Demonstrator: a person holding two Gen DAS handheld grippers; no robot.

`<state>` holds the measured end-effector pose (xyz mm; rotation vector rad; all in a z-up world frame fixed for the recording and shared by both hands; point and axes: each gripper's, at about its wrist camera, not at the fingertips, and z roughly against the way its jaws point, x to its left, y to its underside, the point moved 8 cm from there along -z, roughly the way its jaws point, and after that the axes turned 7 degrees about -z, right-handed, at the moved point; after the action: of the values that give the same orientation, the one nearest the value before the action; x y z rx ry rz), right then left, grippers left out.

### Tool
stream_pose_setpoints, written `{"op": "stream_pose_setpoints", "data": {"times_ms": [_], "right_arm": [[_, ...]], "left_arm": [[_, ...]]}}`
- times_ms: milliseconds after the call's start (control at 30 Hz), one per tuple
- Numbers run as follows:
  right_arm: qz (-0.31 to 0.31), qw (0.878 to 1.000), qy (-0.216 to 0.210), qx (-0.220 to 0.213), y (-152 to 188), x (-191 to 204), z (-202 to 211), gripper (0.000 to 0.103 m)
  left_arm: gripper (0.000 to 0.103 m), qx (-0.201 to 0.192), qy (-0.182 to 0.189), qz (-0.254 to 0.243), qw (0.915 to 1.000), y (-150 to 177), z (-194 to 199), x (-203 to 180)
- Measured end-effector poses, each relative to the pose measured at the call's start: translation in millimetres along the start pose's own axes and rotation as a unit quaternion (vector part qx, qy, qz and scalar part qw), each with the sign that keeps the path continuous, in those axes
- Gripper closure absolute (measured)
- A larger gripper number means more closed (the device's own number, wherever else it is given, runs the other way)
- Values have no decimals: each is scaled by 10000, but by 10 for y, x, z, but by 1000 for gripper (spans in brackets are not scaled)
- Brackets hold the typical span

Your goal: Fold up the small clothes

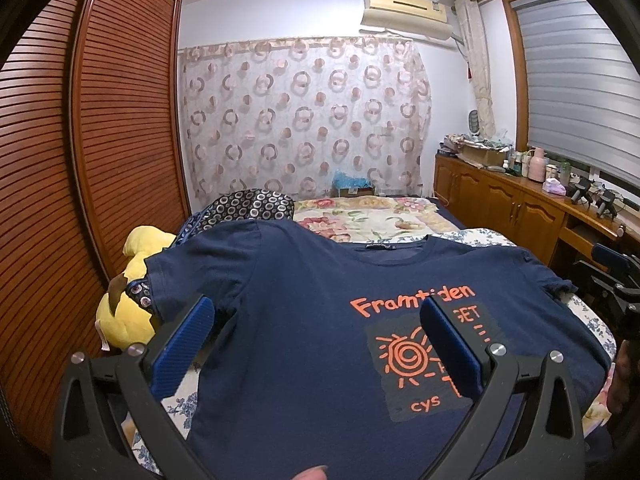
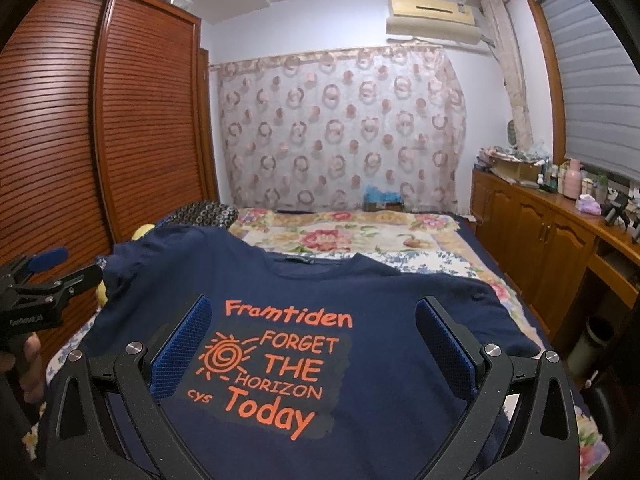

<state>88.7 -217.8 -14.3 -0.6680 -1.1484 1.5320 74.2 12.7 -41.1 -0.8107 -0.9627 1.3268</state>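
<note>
- navy t-shirt (image 2: 360, 420) lies spread flat, print up, on the bed (image 2: 404, 260) with its floral cover.
- left gripper (image 1: 316, 344) and right gripper (image 2: 316, 344) hover above it, both spread wide, gripping nothing.
- a yellow plush toy (image 1: 128, 320) sits touching the shirt's left sleeve, beside the slatted wardrobe (image 1: 120, 120).
- a wooden cabinet (image 2: 540, 232) lines the right side.

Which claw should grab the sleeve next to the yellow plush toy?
The left claw, probably. It hangs open over the navy T-shirt, with one finger right by that sleeve beside the yellow plush toy. The right claw sits open over the orange print, farther away.
</note>
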Motion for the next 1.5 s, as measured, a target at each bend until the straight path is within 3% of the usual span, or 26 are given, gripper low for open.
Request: {"op": "stream_pose_setpoints", "data": {"times_ms": [900,1167,1367,1500], "right_arm": [[299,9960,-643,545,128,418,-522,0],[518,9927,-799,734,176,546,-744,0],[564,9883,-1012,992,174,607,-1037,0],[611,9849,-1137,1151,165,679,-1228,0]], "left_arm": [[0,408,-83,148,9990,262,-304,532],[0,431,-43,80,9990,291,-464,882],[14,650,50,293,9974,290,-692,1239],[32,793,174,555,9952,287,-863,1433]]}}
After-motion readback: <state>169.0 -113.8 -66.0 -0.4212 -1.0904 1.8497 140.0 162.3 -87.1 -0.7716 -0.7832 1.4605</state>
